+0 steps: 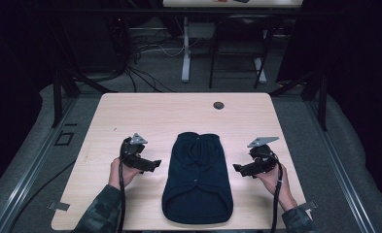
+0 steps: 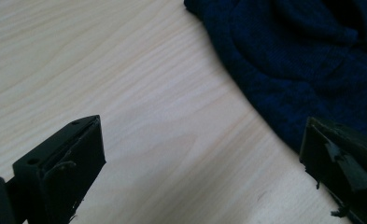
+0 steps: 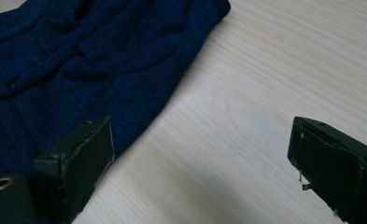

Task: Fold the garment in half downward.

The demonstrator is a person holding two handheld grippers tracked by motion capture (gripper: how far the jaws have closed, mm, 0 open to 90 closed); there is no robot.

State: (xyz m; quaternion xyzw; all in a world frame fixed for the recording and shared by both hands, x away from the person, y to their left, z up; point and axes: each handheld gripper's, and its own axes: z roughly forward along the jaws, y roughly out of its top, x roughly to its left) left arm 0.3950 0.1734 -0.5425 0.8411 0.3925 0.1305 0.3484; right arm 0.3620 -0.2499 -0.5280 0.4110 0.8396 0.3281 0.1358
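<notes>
The dark blue garment [image 1: 197, 177] was laid flat mid-tabletop [image 1: 130, 111], between both grippers. Left gripper [image 1: 152, 164] and right gripper [image 1: 237, 169] were held with jaws apart, nothing clamped. Each side edge should be pinched low, one fabric layer caught evenly.

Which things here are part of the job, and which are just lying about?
Job:
- navy sweater, lying flat on the table
- left hand-held gripper, open
- right hand-held gripper, open

Lying about:
- dark round cap at the table's far edge
- second table behind
- floor cables
</notes>
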